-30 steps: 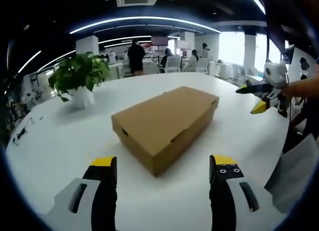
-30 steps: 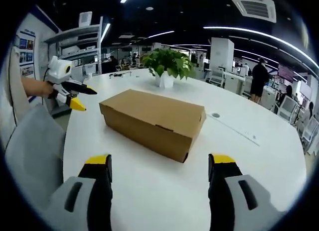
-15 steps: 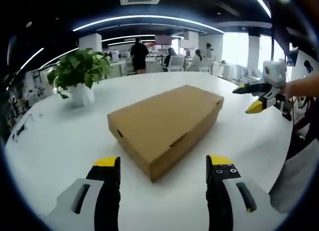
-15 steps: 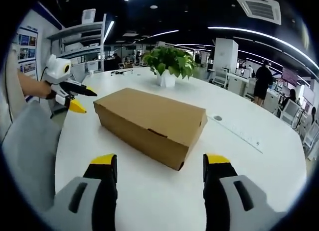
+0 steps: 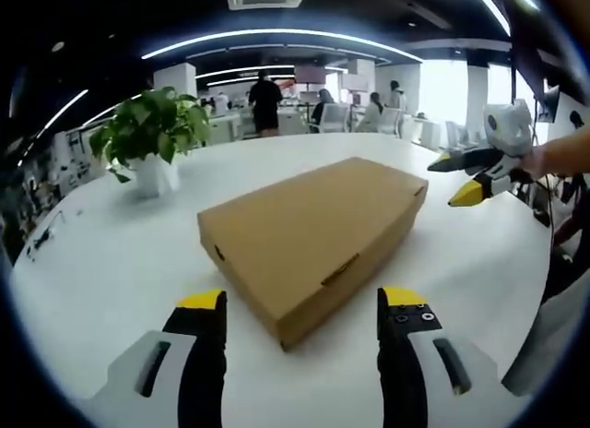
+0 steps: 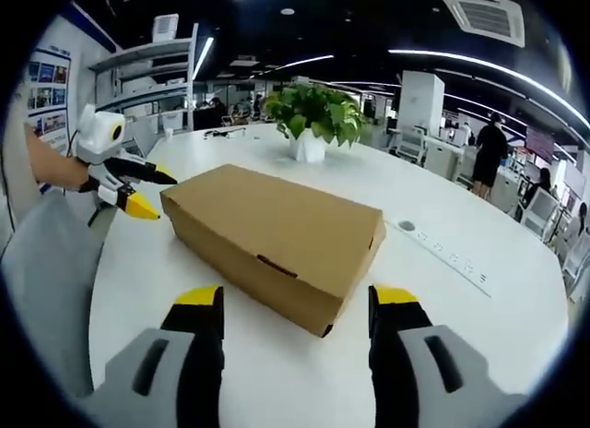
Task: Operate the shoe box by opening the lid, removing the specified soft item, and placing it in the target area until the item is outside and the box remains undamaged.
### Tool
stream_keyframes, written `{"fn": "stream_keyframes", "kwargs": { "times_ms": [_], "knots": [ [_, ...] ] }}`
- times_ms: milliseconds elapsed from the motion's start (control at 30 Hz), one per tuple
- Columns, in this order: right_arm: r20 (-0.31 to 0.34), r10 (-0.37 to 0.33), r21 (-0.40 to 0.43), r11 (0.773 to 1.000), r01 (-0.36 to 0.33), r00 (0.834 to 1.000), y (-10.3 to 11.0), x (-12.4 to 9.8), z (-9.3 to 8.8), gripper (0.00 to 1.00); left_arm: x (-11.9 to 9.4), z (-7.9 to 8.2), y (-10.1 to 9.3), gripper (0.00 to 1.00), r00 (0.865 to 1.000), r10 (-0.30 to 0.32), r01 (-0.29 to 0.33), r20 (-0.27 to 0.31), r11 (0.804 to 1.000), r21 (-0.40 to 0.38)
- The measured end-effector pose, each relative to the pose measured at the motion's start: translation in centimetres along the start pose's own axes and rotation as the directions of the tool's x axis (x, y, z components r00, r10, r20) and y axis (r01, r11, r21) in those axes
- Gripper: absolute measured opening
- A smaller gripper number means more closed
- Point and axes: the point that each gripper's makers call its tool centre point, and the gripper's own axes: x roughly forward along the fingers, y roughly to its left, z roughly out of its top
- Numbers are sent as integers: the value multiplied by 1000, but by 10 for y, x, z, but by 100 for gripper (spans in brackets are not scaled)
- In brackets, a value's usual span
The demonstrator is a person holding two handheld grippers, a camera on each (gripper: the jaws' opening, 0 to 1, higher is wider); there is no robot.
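Shoe box (image 5: 309, 232) lies lid-down-closed on the desk (image 5: 111, 262), roughly mid-desk; potted plant (image 5: 147, 137) stands on the desk behind it, well apart. Left gripper (image 5: 300, 303) sits just before one short end of the box, jaws apart either side of its near corner; right gripper (image 6: 288, 299) faces the opposite end the same way, neither touching it. In the left gripper view the right gripper hangs off the box's far right corner, near but clear.

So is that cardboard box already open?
No, in the left gripper view the shoe box sits on the white table with its lid flat and closed all round.
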Motion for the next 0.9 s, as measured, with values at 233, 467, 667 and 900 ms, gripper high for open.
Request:
{"fn": "stream_keyframes", "kwargs": {
  "times_ms": [233, 467, 667, 900],
  "knots": [
    [-22, 9, -7, 1000, -9, 1000, -1, 15, -3, 56, 7, 0, 2, 65, 1000, 30, -30, 0, 999, -16],
    [-42, 10, 2, 1000, -10, 999, -7, 25, -6, 53, 14, 0, 1, 63, 999, 42, -42, -5, 999, -34],
    [-51, 6, 21, 1000, -5, 999, -12, 31, -8, 49, 19, -1, 2, 62, 999, 50, -51, -15, 998, -47],
    [-56, 2, 47, 999, 1, 998, -15, 33, -9, 45, 20, -2, 4, 59, 998, 63, -64, -22, 997, -44]
  ]
}}
